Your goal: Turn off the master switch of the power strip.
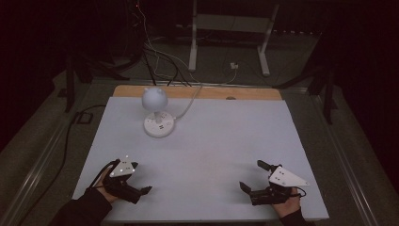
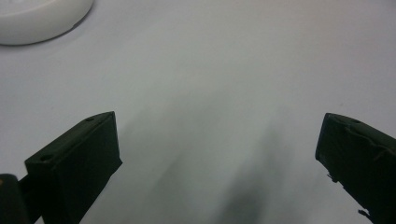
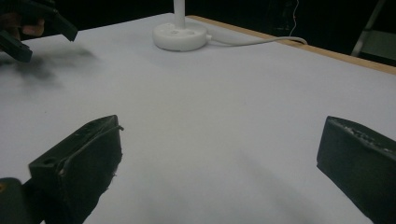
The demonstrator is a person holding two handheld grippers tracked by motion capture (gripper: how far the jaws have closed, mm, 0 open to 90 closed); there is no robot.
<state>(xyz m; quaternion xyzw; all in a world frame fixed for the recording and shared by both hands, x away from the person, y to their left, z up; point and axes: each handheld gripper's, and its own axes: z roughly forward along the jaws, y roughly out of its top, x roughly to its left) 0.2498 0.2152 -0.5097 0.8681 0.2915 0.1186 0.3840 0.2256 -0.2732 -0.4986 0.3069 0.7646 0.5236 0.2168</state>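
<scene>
A table (image 1: 202,155) is covered by a pale sheet (a wooden edge is left bare at the far side). A white lamp (image 1: 157,113) is stood near the far left, its cord (image 1: 190,101) trailed off the back.

Lamp (image 2: 39,18): left gripper view's top edge cuts off all but part of its round base. Right gripper view's top edge cuts its stem; the shade is out of frame. Base markings in the high view are too small to read. Cord's far end is lost in darkness beyond the desk (image 1: 211,155).
</scene>
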